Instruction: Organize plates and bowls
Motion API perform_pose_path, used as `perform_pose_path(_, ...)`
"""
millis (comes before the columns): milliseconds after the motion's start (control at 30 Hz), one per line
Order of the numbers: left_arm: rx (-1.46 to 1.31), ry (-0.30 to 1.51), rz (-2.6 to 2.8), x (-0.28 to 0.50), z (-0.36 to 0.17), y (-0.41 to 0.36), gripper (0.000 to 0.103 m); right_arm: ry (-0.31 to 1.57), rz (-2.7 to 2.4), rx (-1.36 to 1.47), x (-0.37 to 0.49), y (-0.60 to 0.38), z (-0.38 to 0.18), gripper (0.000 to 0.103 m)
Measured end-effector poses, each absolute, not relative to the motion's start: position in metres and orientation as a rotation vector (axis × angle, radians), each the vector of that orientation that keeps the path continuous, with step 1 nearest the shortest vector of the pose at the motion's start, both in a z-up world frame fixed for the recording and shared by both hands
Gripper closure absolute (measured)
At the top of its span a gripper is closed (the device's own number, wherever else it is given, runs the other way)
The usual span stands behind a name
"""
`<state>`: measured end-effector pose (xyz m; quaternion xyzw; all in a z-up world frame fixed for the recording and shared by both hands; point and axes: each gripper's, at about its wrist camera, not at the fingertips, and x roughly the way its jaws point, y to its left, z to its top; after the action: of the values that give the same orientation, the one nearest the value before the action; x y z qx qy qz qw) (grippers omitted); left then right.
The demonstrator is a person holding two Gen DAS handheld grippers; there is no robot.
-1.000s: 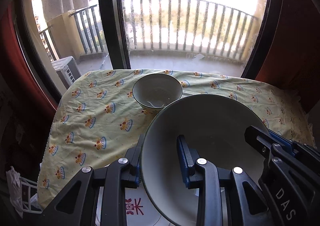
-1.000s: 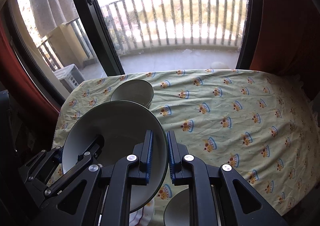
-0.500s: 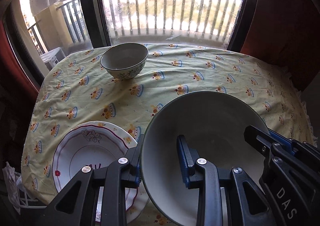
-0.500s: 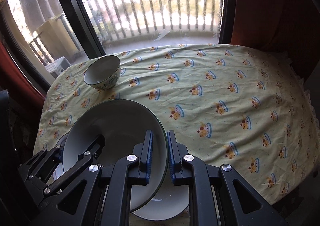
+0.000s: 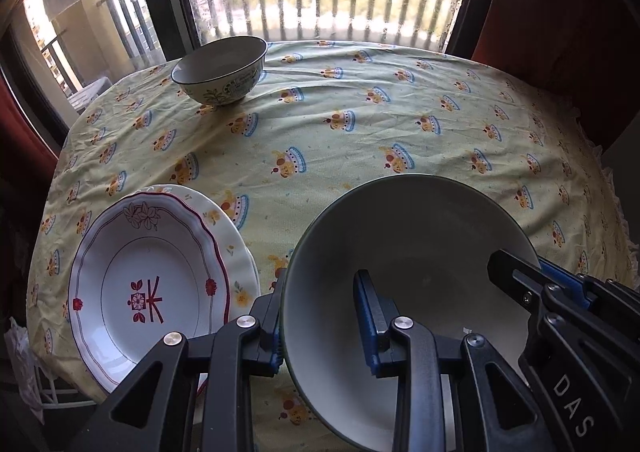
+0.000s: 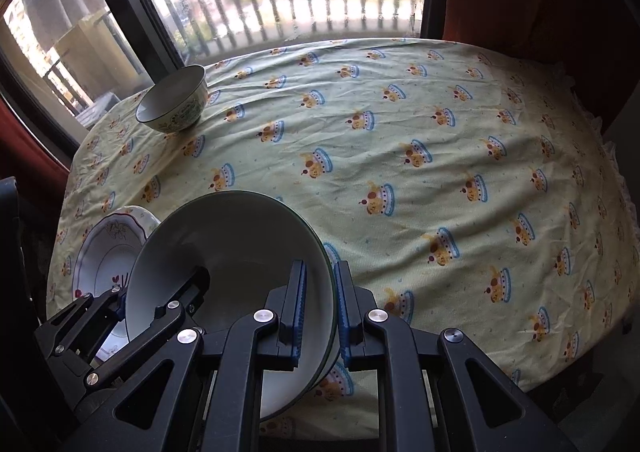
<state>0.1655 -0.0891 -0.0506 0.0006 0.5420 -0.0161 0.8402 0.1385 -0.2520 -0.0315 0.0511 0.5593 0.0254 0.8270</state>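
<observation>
Lowered toward the surface (image 5: pixel 360 124), large grey ceramic bowl (image 5: pixel 408 272), rim pinched by left claw (image 5: pixel 320 316) and right claw (image 6: pixel 320 308), lettered "DAS"; red-patterned white plate (image 5: pixel 148 288) leftward.

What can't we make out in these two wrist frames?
- Large bowl: its underside and near rim, hidden in both views by the left gripper and right gripper clamped on it; whether it touches the tablecloth is unclear.
- Lower plate: mostly covered by the red-trimmed plate.
- Small bowl: its inside is too shaded to tell in the left wrist view.
</observation>
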Motion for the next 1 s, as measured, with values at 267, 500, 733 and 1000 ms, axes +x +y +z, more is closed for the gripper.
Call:
perform_pose_path(267,0.004,1.179,0.0,0.166,-0.06,-0.086,0.074,1.224,0.073,0.086,0.141,-0.248,-0.044,0.086)
perform_pose_path(500,0.02,1.205,-0.008,0.166,-0.069,-0.09,0.074,1.232,0.078,0.071,0.142,-0.245,-0.051,0.086)
perform_pose_path(733,0.065,1.205,0.0,0.161,-0.075,-0.099,0.074,1.214,0.046,0.037,0.135,-0.249,-0.055,0.086)
perform_pose_path(1000,0.069,1.208,-0.032,0.163,-0.076,-0.096,0.069,1.191,0.026,0.046,0.134,-0.248,-0.055,0.086)
